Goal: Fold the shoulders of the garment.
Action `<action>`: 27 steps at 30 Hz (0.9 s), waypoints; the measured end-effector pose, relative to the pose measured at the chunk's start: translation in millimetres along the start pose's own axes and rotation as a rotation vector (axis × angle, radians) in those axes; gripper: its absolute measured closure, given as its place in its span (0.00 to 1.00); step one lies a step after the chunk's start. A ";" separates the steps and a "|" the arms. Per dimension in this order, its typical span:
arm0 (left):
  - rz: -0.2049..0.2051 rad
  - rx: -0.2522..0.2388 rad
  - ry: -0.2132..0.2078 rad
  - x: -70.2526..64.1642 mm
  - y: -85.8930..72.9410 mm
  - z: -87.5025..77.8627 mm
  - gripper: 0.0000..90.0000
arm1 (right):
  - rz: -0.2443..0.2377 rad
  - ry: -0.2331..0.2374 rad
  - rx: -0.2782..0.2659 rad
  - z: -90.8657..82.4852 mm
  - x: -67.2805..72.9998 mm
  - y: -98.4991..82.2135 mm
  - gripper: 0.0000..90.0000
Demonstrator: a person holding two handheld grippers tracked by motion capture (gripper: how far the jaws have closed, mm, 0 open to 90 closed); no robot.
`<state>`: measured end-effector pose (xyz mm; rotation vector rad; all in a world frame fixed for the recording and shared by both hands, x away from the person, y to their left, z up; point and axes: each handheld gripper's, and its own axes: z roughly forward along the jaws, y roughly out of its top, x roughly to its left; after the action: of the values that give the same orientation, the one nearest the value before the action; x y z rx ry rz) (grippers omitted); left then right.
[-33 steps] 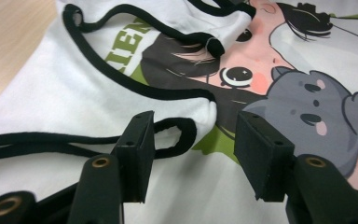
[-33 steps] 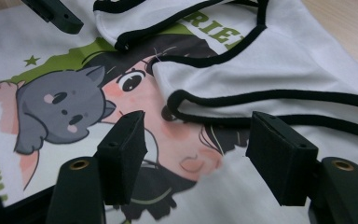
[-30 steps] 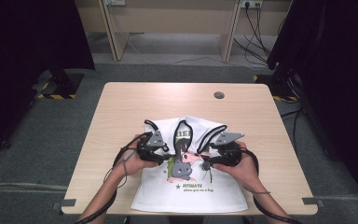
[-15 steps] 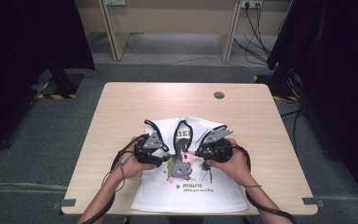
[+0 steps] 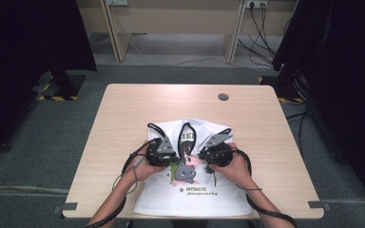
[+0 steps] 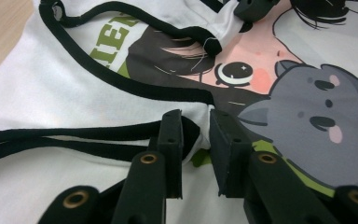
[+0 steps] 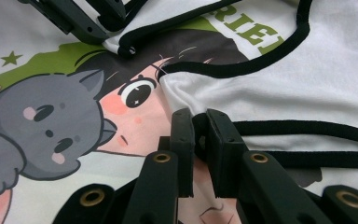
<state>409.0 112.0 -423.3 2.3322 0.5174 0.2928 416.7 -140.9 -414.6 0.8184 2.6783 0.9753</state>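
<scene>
A white sleeveless shirt point(image 5: 195, 204) with black trim and a cartoon print lies flat on the wooden table point(image 5: 123, 114), at its near edge. My left gripper point(image 5: 176, 159) rests on the shirt's left side, and its jaws have just been closing. In the left gripper view they point(image 6: 196, 126) pinch a fold of white cloth and black trim point(image 6: 121, 81). My right gripper point(image 5: 201, 159) faces it from the right, its jaws also just closing. In the right gripper view they point(image 7: 196, 123) clamp the black-edged cloth point(image 7: 279, 126). Each gripper view shows the other gripper's jaws at its top edge.
A round grey cable hole point(image 5: 223, 97) sits in the table's far right part. Bare wood lies beyond the shirt and on both sides of it. Dark curtains, cables and desk legs stand on the floor behind the table.
Both pairs of jaws have drawn together onto the cloth. The right gripper has shifted a little toward the middle of the shirt. The left hand has stayed in place.
</scene>
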 end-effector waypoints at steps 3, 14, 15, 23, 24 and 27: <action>0.005 -0.005 0.001 -1.6 1.2 0.4 0.87 | 0.015 0.020 -0.005 -1.3 0.2 -0.7 0.92; 0.012 -0.022 -0.013 -8.6 7.0 3.2 0.88 | -0.005 0.021 -0.007 -5.6 3.4 0.2 0.92; 0.017 -0.021 -0.015 -9.3 7.5 3.0 0.88 | -0.009 0.019 -0.001 -5.1 3.5 0.0 0.92; 0.016 -0.022 -0.016 -9.6 7.8 2.1 0.87 | -0.002 0.001 0.000 -16.1 -4.3 -4.6 0.93; 0.018 -0.021 -0.014 -10.0 8.0 2.4 0.87 | -0.005 0.002 0.002 -17.0 -4.9 -5.4 0.93; 0.017 -0.022 -0.016 -11.0 8.2 3.8 0.87 | -0.007 0.006 0.007 -18.7 -4.9 -7.6 0.93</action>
<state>402.8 99.4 -421.0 2.3166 0.4842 0.2861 411.1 -158.5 -405.1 0.8084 2.6898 0.9688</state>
